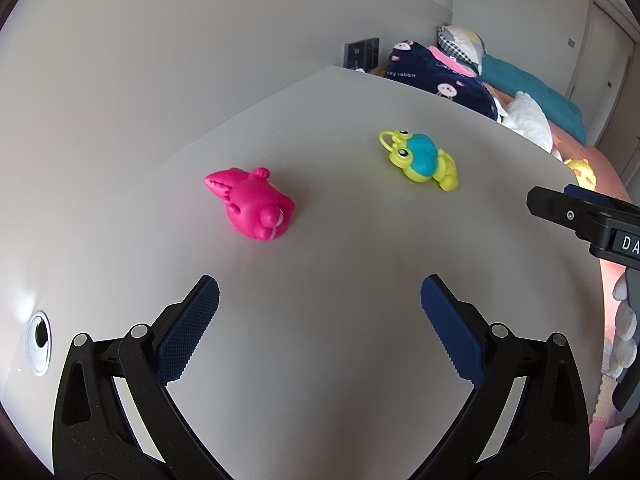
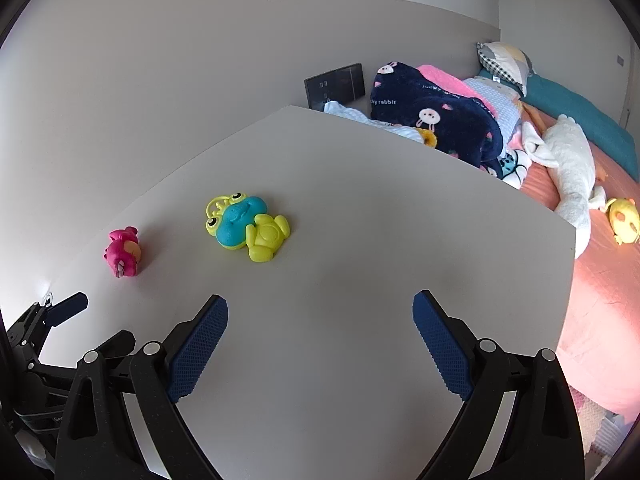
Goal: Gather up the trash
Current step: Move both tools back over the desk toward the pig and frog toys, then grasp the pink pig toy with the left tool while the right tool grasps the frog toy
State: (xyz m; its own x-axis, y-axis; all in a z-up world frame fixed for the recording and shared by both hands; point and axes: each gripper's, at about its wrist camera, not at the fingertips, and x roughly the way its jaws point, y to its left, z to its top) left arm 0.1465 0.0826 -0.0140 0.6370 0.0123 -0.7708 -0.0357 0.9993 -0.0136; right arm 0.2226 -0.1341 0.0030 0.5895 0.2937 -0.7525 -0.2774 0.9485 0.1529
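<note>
A pink rubber toy (image 1: 252, 204) lies on the white table (image 1: 340, 248), ahead and slightly left of my left gripper (image 1: 320, 292), which is open and holds nothing. A yellow-green and blue frog toy (image 1: 422, 158) lies farther back to the right. In the right wrist view the frog toy (image 2: 248, 228) sits ahead and left of my right gripper (image 2: 320, 312), also open with nothing between its fingers, and the pink toy (image 2: 123, 258) lies farther left. The right gripper (image 1: 560, 208) shows at the right edge of the left wrist view.
A round cable hole (image 1: 39, 342) sits in the table at the left. Beyond the table's far edge lies a bed (image 2: 600, 260) with a navy rabbit blanket (image 2: 432, 120), pillows, a white plush (image 2: 572, 172) and a yellow toy (image 2: 624, 220). A grey wall (image 2: 140, 80) borders the left.
</note>
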